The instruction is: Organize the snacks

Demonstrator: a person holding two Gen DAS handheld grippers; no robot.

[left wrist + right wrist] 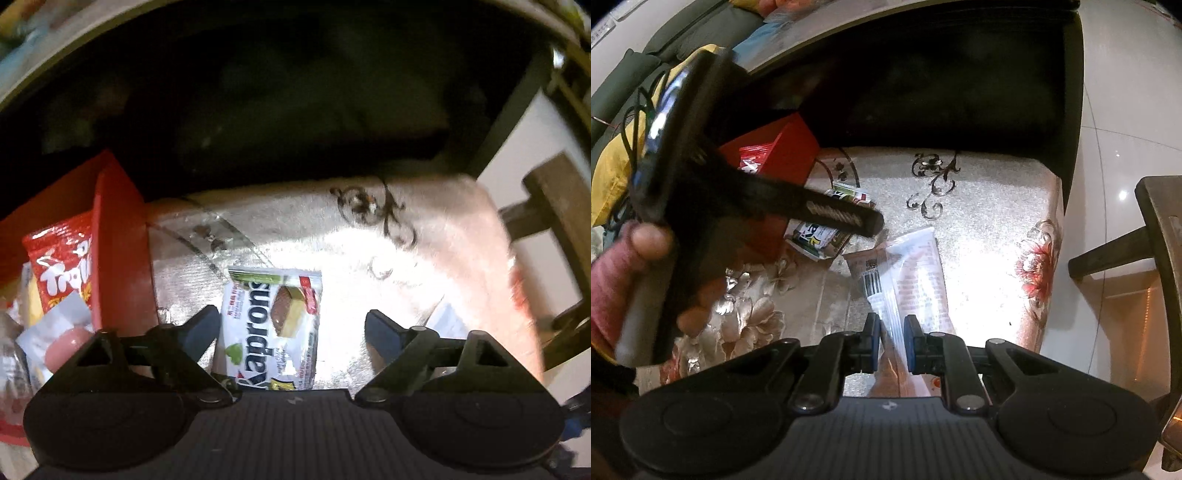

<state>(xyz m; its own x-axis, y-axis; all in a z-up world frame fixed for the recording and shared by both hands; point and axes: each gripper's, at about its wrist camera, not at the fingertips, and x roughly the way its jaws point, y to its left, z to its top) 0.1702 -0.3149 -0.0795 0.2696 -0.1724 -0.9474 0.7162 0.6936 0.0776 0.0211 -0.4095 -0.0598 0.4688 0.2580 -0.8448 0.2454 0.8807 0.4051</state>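
Left wrist view: the left gripper (291, 328) points steeply down at a pale, shimmering rug with dark scroll patterns (369, 258). Its jaws stand wide apart and grip nothing; no pad touches anything. Between them, flat on the rug, lies a white rectangular wafer packet printed "Kaprons" with a picture of a brown-and-yellow wafer (273, 328). The packet sits nearer the left finger than the right one. Just left of it stands an open red cardboard box (118, 258), set at the rug's left edge. Inside the box lie a red foil snack bag with white lettering (59, 269) and several other wrapped snacks, too blurred to name. Beyond the rug's far edge a dark space runs under a table.

Right wrist view: the right gripper (891, 343) also points down at the rug (990, 229), near its right edge with the red flower print. Its jaws are drawn close together, pinching the near end of a long white-and-pink plastic snack packet (916, 273) that stretches away across the rug. A second brownish packet with a barcode (866, 269) lies just beside it on the left, touching it. Farther off, the left gripper (864, 221), held in a person's hand (646, 240), hangs above the wafer packet (818, 236), which lies beside the red box (783, 155). A dark wooden chair leg (1108, 254) stands on the glossy floor to the right.
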